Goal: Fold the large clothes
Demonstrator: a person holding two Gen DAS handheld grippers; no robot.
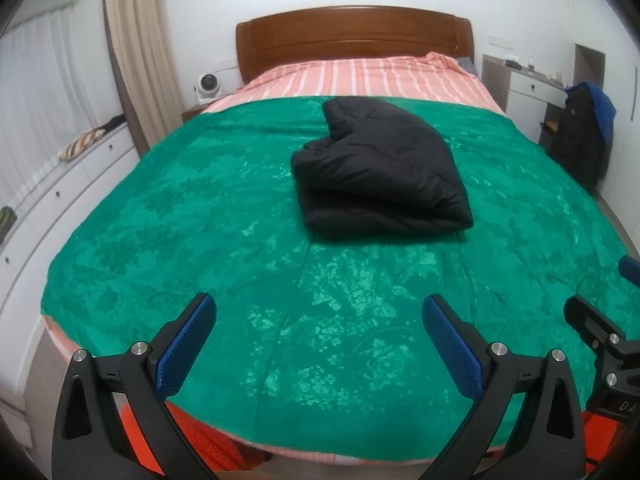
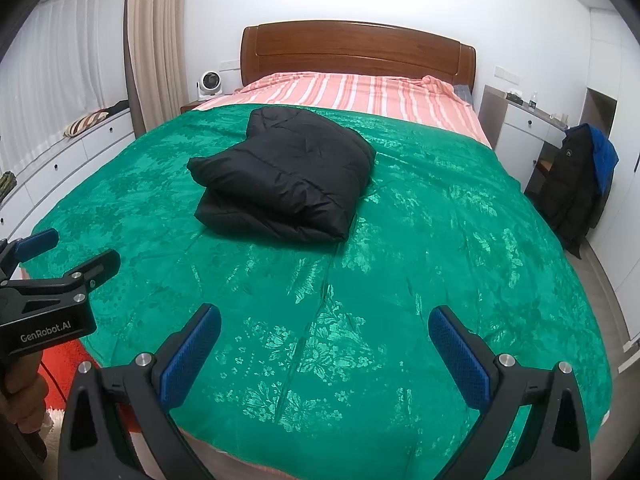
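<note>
- Lying folded on the green patterned bedspread [image 1: 200, 208], the black padded jacket [image 1: 380, 172] sits far from both grippers.
- Left gripper [image 1: 320, 344] and right gripper [image 2: 325, 354]: jaws spread wide, empty.

A puffy black quilted jacket [image 1: 380, 168] of smooth synthetic cloth with a faint sheen lies on a green bedspread [image 1: 248, 248] of glossy woven fabric, its raised floral pattern catching the light. Beyond it is a pink and white striped sheet [image 1: 360, 76] of matt cloth. The brown headboard [image 1: 352, 40] is polished wood with a soft gloss. The left gripper [image 1: 320, 340] and the right gripper [image 2: 324, 344] are matt black plastic with shiny round metal pins and blue finger pads [image 2: 192, 352] of finely textured rubber. The beige curtain [image 2: 154, 40] is matt cloth in soft pleats.
</note>
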